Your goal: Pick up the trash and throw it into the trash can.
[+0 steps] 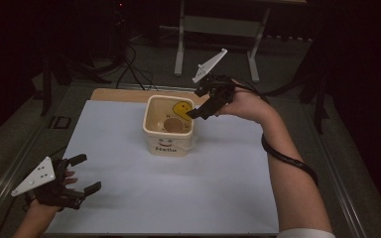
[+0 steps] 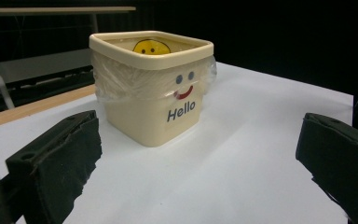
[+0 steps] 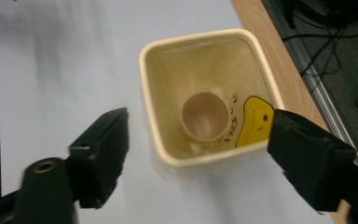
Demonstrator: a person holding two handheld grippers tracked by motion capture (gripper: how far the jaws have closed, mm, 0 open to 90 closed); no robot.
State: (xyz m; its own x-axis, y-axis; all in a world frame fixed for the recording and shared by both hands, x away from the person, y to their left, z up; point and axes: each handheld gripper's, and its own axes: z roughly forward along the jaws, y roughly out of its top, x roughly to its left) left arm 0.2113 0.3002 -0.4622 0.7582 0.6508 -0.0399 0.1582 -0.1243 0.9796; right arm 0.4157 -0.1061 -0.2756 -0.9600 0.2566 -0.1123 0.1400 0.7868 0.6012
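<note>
High view: cream square tub (image 1: 169, 130), marked "Hello", plastic liner under its rim, upright at the white sheet's (image 1: 228, 188) centre, slightly toward twelve o'clock. Inside, on the bottom: small tan paper cup (image 3: 205, 116), mouth up, free of both tongs. Right gripper (image 1: 197, 112) at the tub's two o'clock, over the rim, jaws spread, nothing between them. Left gripper (image 1: 85, 173) at seven o'clock, well apart, jaws spread, empty. Advice, judged: draw the right tongs off upward, clear of rim and liner, so the tub stays put.
</note>
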